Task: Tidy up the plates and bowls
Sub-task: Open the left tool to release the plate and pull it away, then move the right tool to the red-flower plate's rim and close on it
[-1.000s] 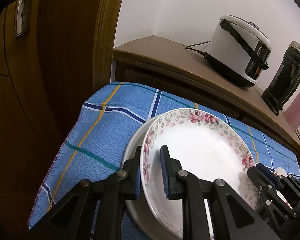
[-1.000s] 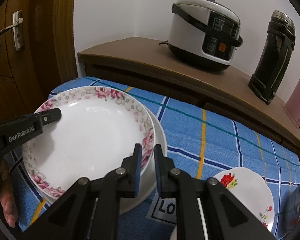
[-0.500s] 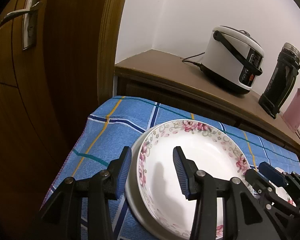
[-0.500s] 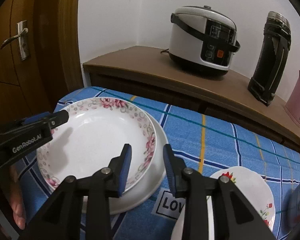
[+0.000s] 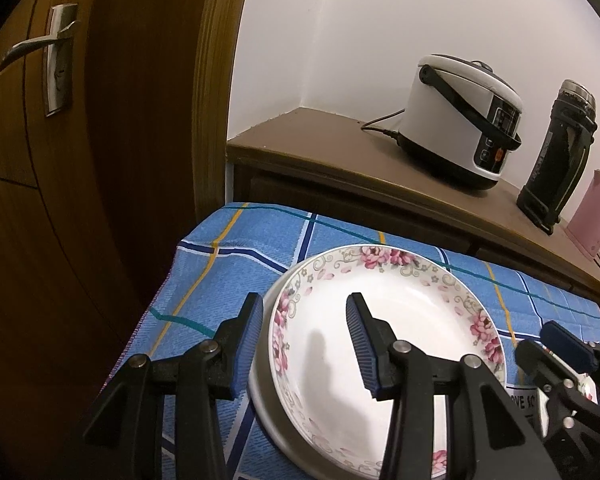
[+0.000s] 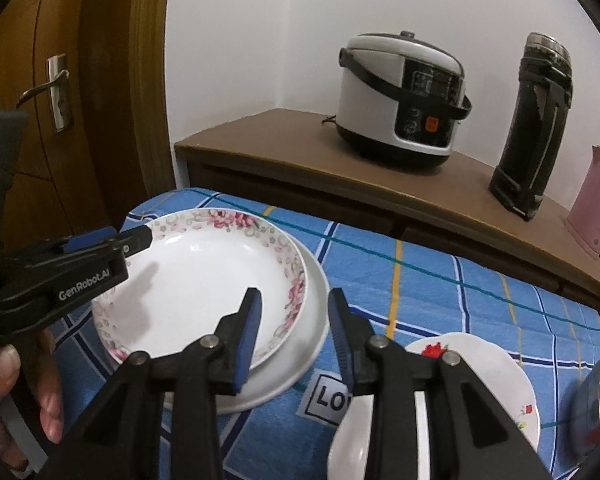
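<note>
— Jaws first. What do you record?

— Both have just been opening. The left gripper (image 5: 304, 340) stands spread astride the near-left rim of the shallow white plate with the pink floral border (image 5: 388, 320), pads clear of it. The right gripper (image 6: 294, 332) is spread too, straddling the opposite rim without contact.

— And the plate itself?

— Seated on a larger plain white plate (image 6: 308, 344), one stack on the blue checked tablecloth (image 6: 440, 292). I judge that placement complete.

— Outstanding items?

— A white plate with red flowers (image 6: 496, 364) lies apart to the right, a plain white dish (image 6: 354, 440) sits below the right gripper, and a metal bowl (image 6: 596, 400) sits at the edge. Unsorted, in my judgement.
</note>
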Available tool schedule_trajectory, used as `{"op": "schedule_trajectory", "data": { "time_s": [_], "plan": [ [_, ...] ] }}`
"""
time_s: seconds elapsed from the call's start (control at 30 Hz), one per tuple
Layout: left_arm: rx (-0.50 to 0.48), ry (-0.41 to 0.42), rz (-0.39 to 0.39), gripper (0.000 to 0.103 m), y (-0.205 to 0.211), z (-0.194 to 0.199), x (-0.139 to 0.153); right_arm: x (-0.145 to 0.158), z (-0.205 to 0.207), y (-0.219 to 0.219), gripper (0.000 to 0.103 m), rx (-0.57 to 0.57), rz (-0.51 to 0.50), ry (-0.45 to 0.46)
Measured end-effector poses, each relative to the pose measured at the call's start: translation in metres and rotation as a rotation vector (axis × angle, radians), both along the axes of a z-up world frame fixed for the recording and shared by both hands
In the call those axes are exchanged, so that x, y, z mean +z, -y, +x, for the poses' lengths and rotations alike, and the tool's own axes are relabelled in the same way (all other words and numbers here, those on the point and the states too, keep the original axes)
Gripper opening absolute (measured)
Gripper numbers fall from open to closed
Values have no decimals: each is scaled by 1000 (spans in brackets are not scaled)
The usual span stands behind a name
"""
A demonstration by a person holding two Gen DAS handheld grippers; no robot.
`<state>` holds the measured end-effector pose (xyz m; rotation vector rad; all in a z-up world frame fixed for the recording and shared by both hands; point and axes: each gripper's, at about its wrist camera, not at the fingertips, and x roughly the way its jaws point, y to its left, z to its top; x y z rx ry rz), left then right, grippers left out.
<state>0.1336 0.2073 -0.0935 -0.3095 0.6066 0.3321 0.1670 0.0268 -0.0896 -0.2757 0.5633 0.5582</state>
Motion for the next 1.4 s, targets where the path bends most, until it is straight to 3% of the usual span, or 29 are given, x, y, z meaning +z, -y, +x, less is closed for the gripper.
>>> {"op": "schedule_trajectory", "data": {
  "time_s": [0.33, 0.5, 0.63, 0.77, 1.07, 1.2, 1.33, 1.4],
  "plan": [
    [2, 28, 36, 49, 5, -5, 4, 5, -3, 48, 38, -76, 48, 22],
    [-12, 70, 75, 49, 16, -11, 11, 9, -3, 102, 43, -214, 78, 29],
    [-35, 118, 43, 49, 33, -25, 19, 9, -4, 143, 51, -330, 89, 17],
    [-155, 127, 27, 49, 77, -31, 24, 3, -4, 159, 57, -391, 50, 5],
    [-446, 64, 24, 49, 157, -19, 20, -17, 5, 168, 58, -424, -22, -90],
    [-512, 11, 50, 49, 178, -14, 6, -24, 6, 164, 58, -398, -44, -121],
    [-531, -15, 14, 49, 177, -11, 2, -29, 6, 158, 59, -389, -71, -121],
    [-550, -32, -13, 49, 176, -8, -1, -28, 5, 157, 54, -375, -69, -112]
  ]
}}
